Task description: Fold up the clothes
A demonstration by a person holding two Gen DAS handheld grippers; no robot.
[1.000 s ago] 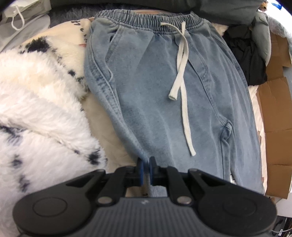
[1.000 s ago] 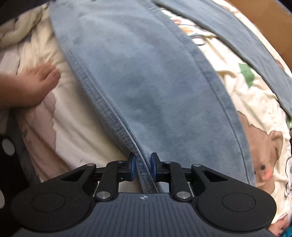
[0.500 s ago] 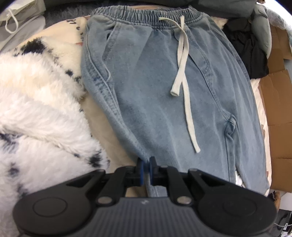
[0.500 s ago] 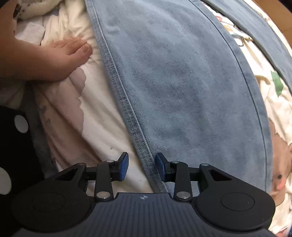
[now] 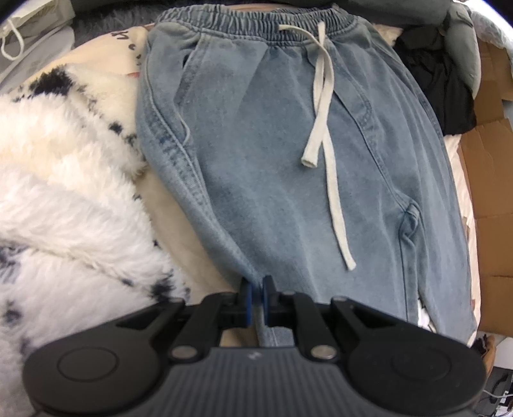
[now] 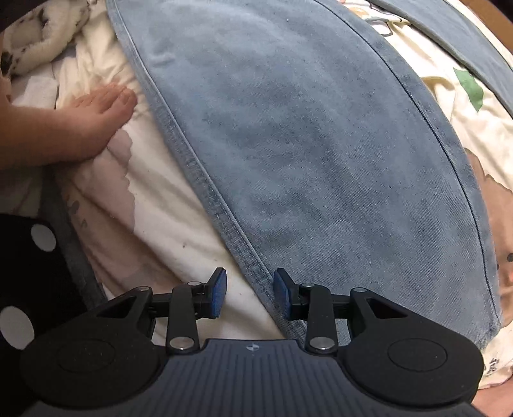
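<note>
1. Since the earlier frames: right gripper jaws have just been opening and came off the side seam they had pinched; the seam now runs between the blue pads, touching neither as far as I can see. Left gripper unchanged, clamped on the same edge.

2. Left view, left to right: fluffy spotted blanket crowds the left edge of the jeans. Jeans lie flat on the bed, front up, waistband at the far end, drawstring loose down the middle. Black garment and cardboard sit off to the right.

3. Left jaws: clenched on the jeans' near left edge, thin fold of denim between the pads.

4. Right view, left to right: person's bare foot on the printed sheet, just beside the leg seam. Denim leg spreads right of it; second leg crosses the top right corner.

5. Right jaws: released, straddling the seam, holding nothing.

6. Risks:
 - Only one side is held. Pulling with the left now would likely drag the jeans askew and wrinkle the leg.
 - Regrasping could catch the sheet together with the denim, since the left pad hangs over sheet.
 - Foot close to the seam could pin or snag fabric during a fold.
 - Drawstring may get trapped crooked inside the fold.
 - Blanket pile may ride over the left edge.
</note>
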